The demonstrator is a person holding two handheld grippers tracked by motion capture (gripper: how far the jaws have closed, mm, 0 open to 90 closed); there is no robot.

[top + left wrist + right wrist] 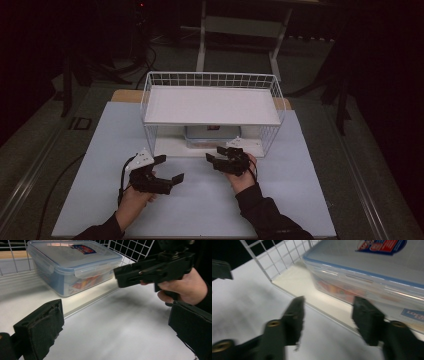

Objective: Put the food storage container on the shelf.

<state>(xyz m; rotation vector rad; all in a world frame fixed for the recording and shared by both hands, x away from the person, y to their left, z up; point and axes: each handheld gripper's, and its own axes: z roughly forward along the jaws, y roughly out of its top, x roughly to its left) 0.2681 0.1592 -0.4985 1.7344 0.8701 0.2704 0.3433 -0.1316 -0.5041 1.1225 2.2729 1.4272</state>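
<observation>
The plastic box (72,265), clear with a blue-edged lid and a printed label on top, sits on the lower shelf of the white wire rack (212,107), under its upper shelf and close to the open front edge; its lid is on and its side clips (86,271) look folded down; something colourful shows through the wall, though what it is cannot be told. Judging from how it lies, the box is already placed inside the rack, fully on the shelf and not overhanging, so the putting-in part seems done; what is left appears to be drawing the hands clear, or else a fresh grip if the box is meant to come out, and the pictures do not decide between these.

The right gripper (223,154) is just in front of the rack's front edge, facing the box; its jaws stand apart with nothing between them, and in the right gripper view (327,312) they frame the shelf's lip and the box's near wall without touching either. The left gripper (169,169) rests farther towards the near left of the table (300,200), well apart from the rack; its jaws are spread wide and empty; the right hand (186,287) shows beyond them.
</observation>
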